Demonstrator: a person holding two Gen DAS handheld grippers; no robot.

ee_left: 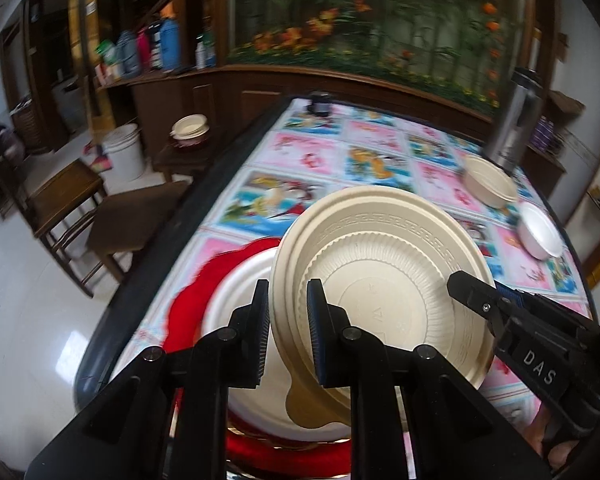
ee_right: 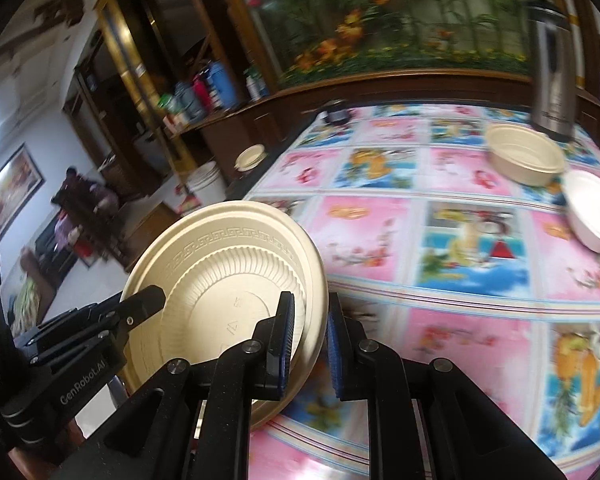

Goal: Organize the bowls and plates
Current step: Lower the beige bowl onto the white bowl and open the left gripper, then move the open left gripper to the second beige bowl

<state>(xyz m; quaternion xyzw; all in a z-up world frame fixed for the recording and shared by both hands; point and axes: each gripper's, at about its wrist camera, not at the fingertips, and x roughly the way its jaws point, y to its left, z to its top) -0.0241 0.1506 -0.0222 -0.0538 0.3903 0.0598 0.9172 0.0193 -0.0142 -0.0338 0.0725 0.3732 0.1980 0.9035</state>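
both jaws clamped on cream plate (ee_left: 384, 280); white plate (ee_left: 236, 292) only in left view

The left gripper (ee_left: 288, 332) was matte black with a fine speckled finish, its two flat fingers carrying ribbed blue pads (ee_left: 315, 336) on their inner faces. Round silver pivot pins sat on the angular linkage arms behind the fingers. Seen from the right wrist camera, its side bore white "GenRobot.AI" lettering and a small silver screw near the fingertip.

The right gripper (ee_right: 307, 348) had the same black build, blue ribbed pads (ee_right: 334, 354) and silver pins. From the left wrist camera its body showed white letters "DAS" and a screw. Bare skin showed just beneath it.
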